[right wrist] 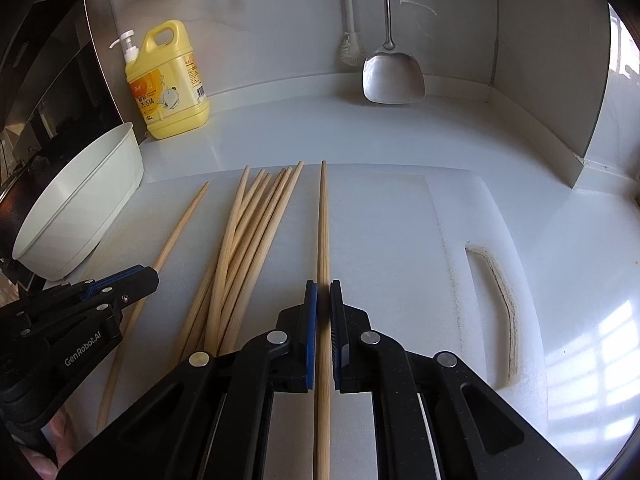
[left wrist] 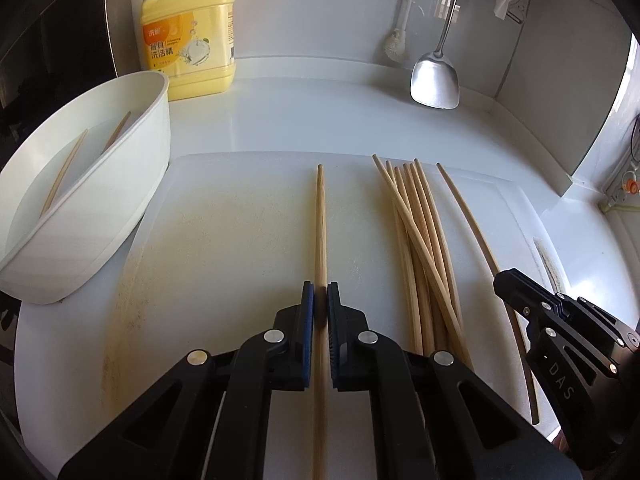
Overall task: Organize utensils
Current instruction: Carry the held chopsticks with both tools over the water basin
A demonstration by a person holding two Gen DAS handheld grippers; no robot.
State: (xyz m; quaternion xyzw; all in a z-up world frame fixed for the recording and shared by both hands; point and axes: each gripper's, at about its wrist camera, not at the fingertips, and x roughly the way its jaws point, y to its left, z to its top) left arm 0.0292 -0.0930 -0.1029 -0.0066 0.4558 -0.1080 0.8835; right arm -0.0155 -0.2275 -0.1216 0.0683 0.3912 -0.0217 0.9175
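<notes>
Left wrist view — chopstick bundle (left wrist: 420, 248) between gripped chopstick (left wrist: 321, 220) and spatula-side chopstick (left wrist: 472, 216).

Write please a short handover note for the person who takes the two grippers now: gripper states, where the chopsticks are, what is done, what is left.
Left gripper: shut on a single chopstick lying on the white cutting board.
Right gripper: shut on another single chopstick, right of the loose bundle of chopsticks.
Done: two chopsticks already lie in the white tub.
Left: carry both gripped chopsticks to the tub, then likely the bundle.
</notes>
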